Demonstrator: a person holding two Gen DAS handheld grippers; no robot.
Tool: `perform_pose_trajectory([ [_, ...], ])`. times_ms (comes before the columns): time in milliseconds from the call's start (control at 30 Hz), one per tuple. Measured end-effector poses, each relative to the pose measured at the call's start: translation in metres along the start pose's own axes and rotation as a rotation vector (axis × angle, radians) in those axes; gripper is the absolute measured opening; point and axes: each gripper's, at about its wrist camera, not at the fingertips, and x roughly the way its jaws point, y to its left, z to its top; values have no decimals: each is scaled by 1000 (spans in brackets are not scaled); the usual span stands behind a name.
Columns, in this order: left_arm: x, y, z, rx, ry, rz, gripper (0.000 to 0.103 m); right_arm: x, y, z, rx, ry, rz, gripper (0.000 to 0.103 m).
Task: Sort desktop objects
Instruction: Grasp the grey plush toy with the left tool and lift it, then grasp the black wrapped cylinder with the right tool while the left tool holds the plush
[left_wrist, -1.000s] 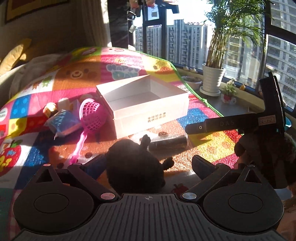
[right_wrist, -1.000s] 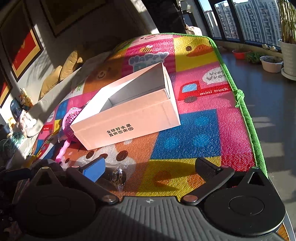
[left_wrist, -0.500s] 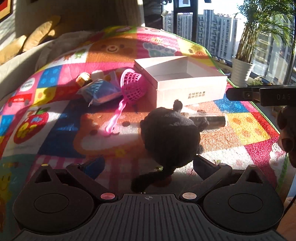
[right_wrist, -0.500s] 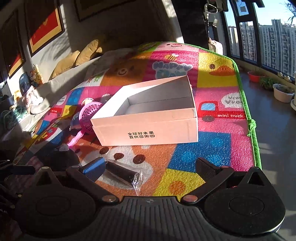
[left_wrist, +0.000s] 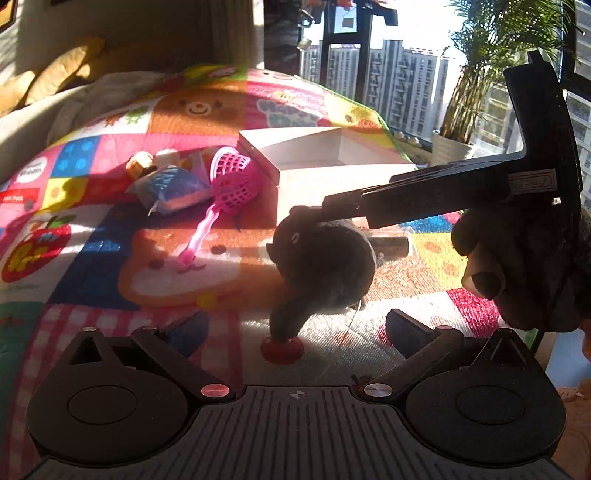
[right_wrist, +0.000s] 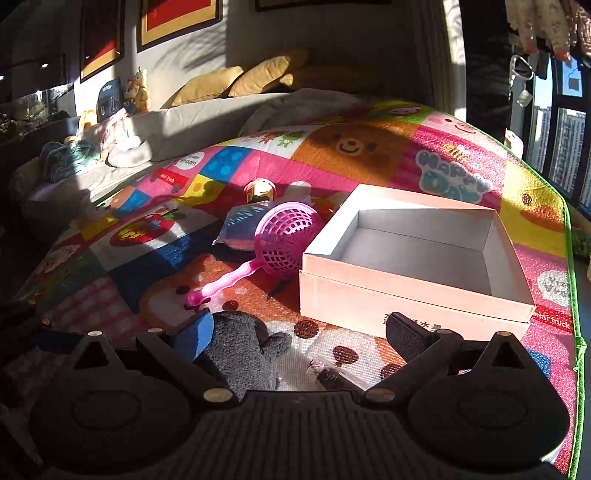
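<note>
plush toy (right_wrist: 240, 350) is observed at seven o'clock of box (right_wrist: 413, 295); both grippers' (left_wrist: 295, 328) (right_wrist: 299, 328) fingers are spread, nothing clamped.

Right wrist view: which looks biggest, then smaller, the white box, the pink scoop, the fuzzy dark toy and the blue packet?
1. white box
2. pink scoop and fuzzy dark toy: look about alike; the toy sits nearer the camera and is partly hidden, so no ranking.
3. blue packet, partly covered by the scoop.
</note>
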Motion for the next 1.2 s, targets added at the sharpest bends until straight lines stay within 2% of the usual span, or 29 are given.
perform_pose_trajectory([
  [100, 11, -14, 8, 19, -12, -16, 103, -2, -27, -11, 45, 21, -78, 101],
  [267, 38, -45, 18, 127, -62, 47, 103, 5, -38, -29, 47, 67, -64, 101],
  [367, 56, -57, 22, 187, -42, 103, 103, 2, -46, -33, 74, 42, -66, 101],
  [500, 74, -54, 27, 124, 8, 119, 103, -22, -63, -33, 115, -49, -99, 101],
  [633, 72, -48, 27, 92, -22, 138, 102, -37, -63, -35, 46, -72, -120, 101],
  [667, 71, -47, 26, 93, -26, 140, 93, -38, -61, -37, 26, -68, -120, 101],
  [700, 70, -46, 27, 91, -23, 123, 75, -38, -59, -38, 10, -60, -112, 100],
  [767, 65, -41, 28, 79, -20, 108, 75, -34, -55, -38, -7, -32, -79, 89],
  [833, 61, -36, 28, 94, -18, 113, 75, -26, -49, -36, -15, 11, -39, 66],
  [900, 54, -29, 27, 126, -17, 123, 75, -16, -42, -34, -49, 44, -2, 52],
  [1067, 34, -7, 21, 223, 32, 93, 78, 6, -21, -36, -140, 90, 21, 50],
  [1100, 31, -2, 20, 219, 43, 82, 80, 9, -17, -38, -162, 108, 26, 43],
  [1133, 30, 0, 18, 209, 44, 78, 80, 11, -13, -39, -175, 129, 38, 31],
  [1200, 28, 3, 16, 188, 33, 82, 83, 7, -8, -40, -197, 138, 56, 24],
])
